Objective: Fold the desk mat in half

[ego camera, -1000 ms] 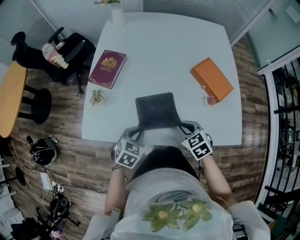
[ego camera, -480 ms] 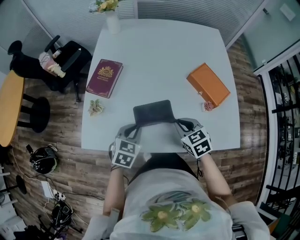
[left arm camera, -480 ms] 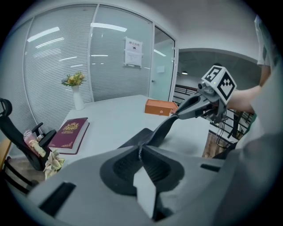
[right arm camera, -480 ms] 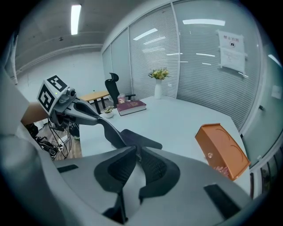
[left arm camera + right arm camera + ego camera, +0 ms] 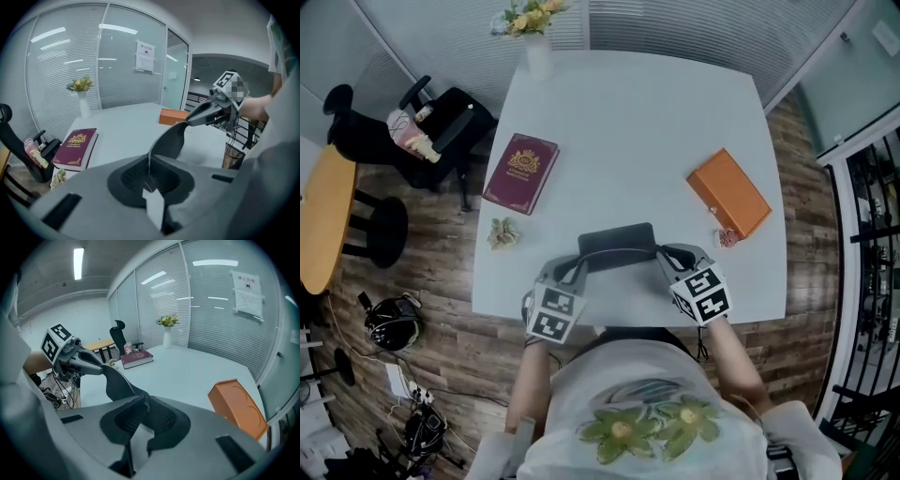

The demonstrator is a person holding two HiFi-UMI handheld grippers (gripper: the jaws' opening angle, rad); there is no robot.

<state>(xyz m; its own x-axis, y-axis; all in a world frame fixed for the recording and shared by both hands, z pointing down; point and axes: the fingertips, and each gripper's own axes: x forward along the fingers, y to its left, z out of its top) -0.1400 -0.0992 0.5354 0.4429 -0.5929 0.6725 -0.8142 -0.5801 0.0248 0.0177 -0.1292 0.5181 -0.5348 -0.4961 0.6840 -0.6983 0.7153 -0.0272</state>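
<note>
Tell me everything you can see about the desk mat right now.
The desk mat is a thin, dark grey, limp sheet with a matte look, like rubber or leatherette. Its far part rests on the white table. Its near edge is lifted and sags in a curve between two grips. The left gripper, whose jaws have just closed further on it, pinches one near corner, and the right gripper pinches the other. Nothing else touches it.
</note>
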